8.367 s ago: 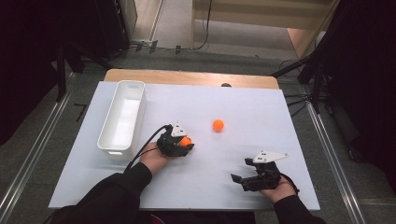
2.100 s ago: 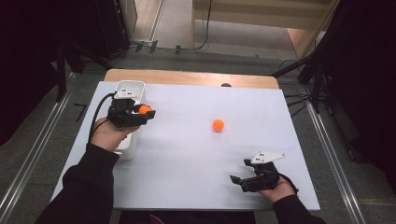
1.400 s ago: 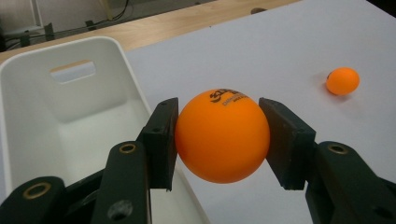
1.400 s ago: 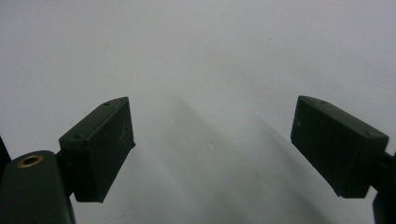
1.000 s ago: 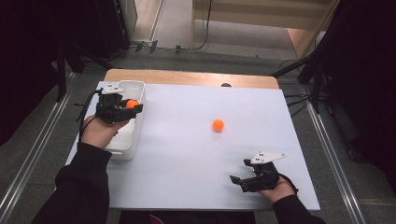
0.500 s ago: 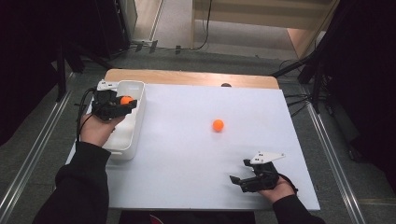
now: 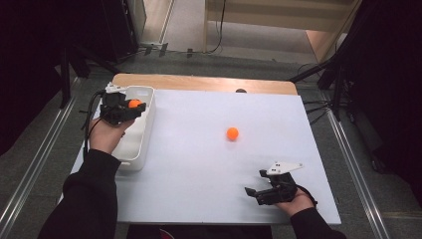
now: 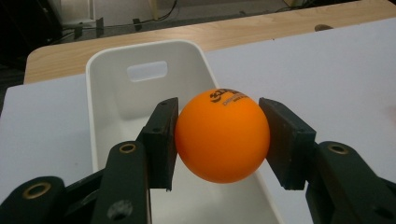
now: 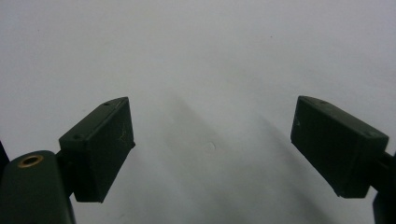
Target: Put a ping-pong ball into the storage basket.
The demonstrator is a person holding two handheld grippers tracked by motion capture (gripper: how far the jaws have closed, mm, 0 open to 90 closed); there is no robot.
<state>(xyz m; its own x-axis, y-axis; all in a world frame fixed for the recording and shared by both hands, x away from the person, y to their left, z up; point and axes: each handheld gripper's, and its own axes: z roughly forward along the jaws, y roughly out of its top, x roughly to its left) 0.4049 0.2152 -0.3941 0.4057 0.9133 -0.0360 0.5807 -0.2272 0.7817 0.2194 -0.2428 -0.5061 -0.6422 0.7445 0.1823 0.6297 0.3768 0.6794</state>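
A person's left claw (image 7: 130, 107) grips an orange ball (image 7: 134, 103) above a white bin (image 7: 147, 124) at the left edge of a white worktop (image 7: 199, 164). In the left gripper view, both black pads (image 8: 161, 140) press against the sides of the ball (image 8: 222, 135), which carries dark printed lettering on its upper face (too small to read), and the bin (image 8: 107, 88) lies open beneath and beyond it, a slotted handle cut into its far wall. The ball hangs over the far half of the bin, clear of its floor.

A second orange ball (image 7: 232, 133) sits alone on the worktop, well apart from both claws, right of the bin and toward the middle of the sheet.

At the near right corner, the right claw (image 7: 255, 191) rests low over the worktop in the person's right hand (image 7: 298, 201), its grey three-cornered plate uppermost. The right gripper view shows its two pads (image 9: 100, 144) spread wide with nothing between them, bare white worktop (image 9: 210, 70) beyond them.

A strip of wooden tabletop (image 7: 199, 82) shows past the far edge of the white sheet.
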